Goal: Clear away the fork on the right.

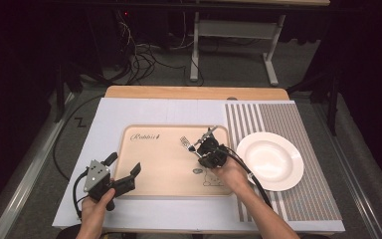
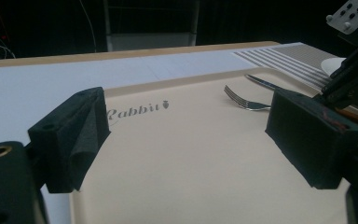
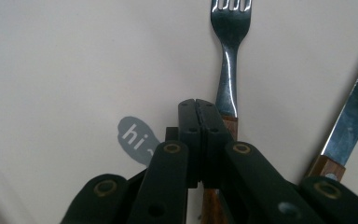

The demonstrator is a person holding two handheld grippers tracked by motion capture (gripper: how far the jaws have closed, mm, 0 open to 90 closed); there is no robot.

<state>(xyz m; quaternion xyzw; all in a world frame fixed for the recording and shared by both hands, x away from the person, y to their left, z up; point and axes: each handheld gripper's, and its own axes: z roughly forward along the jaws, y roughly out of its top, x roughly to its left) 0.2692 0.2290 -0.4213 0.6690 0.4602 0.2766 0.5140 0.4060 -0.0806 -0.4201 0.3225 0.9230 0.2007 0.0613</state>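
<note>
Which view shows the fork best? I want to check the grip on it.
The right gripper view: the fork lies close up, its wooden handle under the shut right gripper. The high view shows it small on the tray; the left gripper view shows its tines.

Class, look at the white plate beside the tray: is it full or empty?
Empty. The white plate shows a bare, clean face in the high view; the fork and knife lie on the tray, not on it.

A white plate (image 1: 269, 160) sits on a striped mat (image 1: 303, 199) along the table's (image 1: 189, 92) right edge. A white board (image 1: 104, 124) covers the rest of the table. Past its far edge, cables (image 1: 139, 59) lie on the floor beside a white frame (image 1: 231, 30).
</note>
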